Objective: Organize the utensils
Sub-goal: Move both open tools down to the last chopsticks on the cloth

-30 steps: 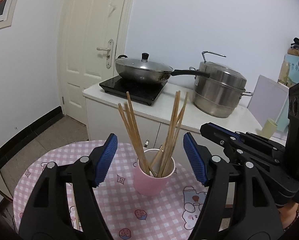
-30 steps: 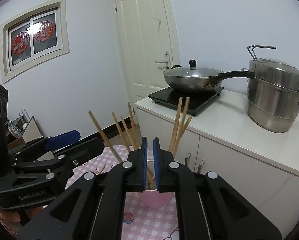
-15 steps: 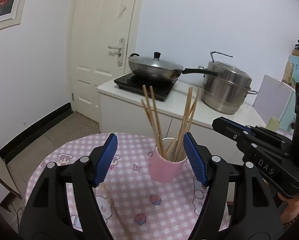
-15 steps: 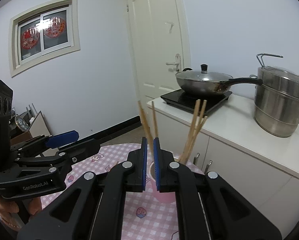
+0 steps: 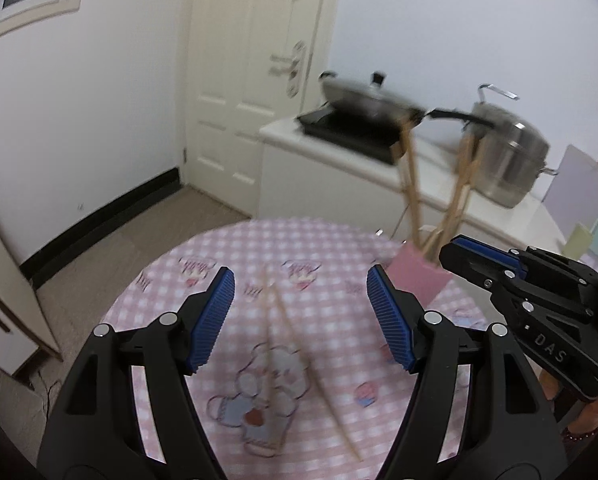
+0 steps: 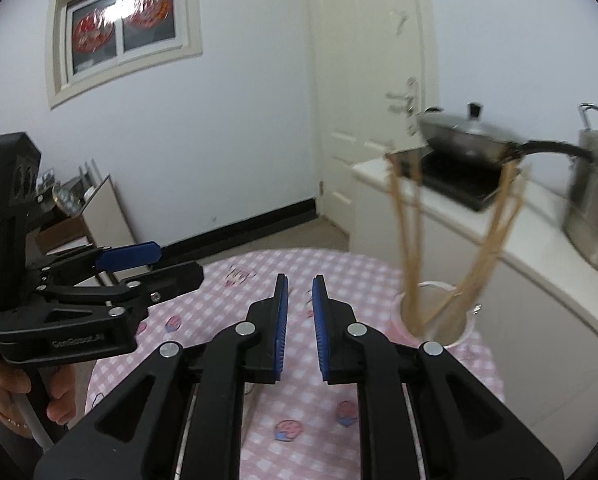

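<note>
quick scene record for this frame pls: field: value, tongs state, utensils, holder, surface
left tongs: open wide, empty, above the loose chopsticks
right tongs: narrow gap between pads, nothing held
loose chopsticks: two, lying crossed on the tablecloth
pink cup: on the table, right of the left tongs
chopsticks in cup: several, upright, fanned out
tablecloth: pink check, cartoon prints
background: wok on a cooktop, steel steamer pot
image quality: motion blur
</note>
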Demonstrator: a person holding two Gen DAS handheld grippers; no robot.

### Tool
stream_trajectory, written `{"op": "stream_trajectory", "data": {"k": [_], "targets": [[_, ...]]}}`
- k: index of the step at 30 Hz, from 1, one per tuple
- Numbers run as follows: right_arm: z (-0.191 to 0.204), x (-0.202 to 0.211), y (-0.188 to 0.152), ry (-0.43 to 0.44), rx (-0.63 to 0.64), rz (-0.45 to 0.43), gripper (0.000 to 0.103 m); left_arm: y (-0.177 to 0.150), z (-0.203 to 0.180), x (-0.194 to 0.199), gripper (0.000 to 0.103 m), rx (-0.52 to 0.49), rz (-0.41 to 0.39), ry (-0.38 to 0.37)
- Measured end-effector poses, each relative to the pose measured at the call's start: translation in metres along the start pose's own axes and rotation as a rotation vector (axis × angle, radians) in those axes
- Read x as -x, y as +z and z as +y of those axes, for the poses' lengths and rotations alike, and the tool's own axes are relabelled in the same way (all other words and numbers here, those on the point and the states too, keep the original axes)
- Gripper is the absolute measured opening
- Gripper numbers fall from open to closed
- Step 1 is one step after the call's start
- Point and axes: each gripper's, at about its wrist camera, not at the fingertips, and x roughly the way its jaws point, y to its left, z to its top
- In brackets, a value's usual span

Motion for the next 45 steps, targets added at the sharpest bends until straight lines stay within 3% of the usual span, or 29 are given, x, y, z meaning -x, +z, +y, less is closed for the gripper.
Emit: {"op": "stream_trajectory", "data": {"k": [13,23,36,45], "targets": [[0.010,-0.105,-0.025,0.034,-0.039,0.244,0.011,-0.036,0.060,-0.077,0.070,0.053,0.215,0.052],[0.015,-0.162,-0.041,0.040,-0.057,0.390,0.011,-0.044,0.083,-0.108,0.071,0.093,0.276,0.067],[0.018,-0.185,-0.041,-0.008,0.012,0.425,0.007,-0.042,0.081,-0.127,0.071,0.087,0.310,0.058],[-0.011,-0.173,-0.046,-0.025,-0.018,0.422,0.006,-0.038,0.059,-0.149,0.071,0.055,0.344,0.041]]}}
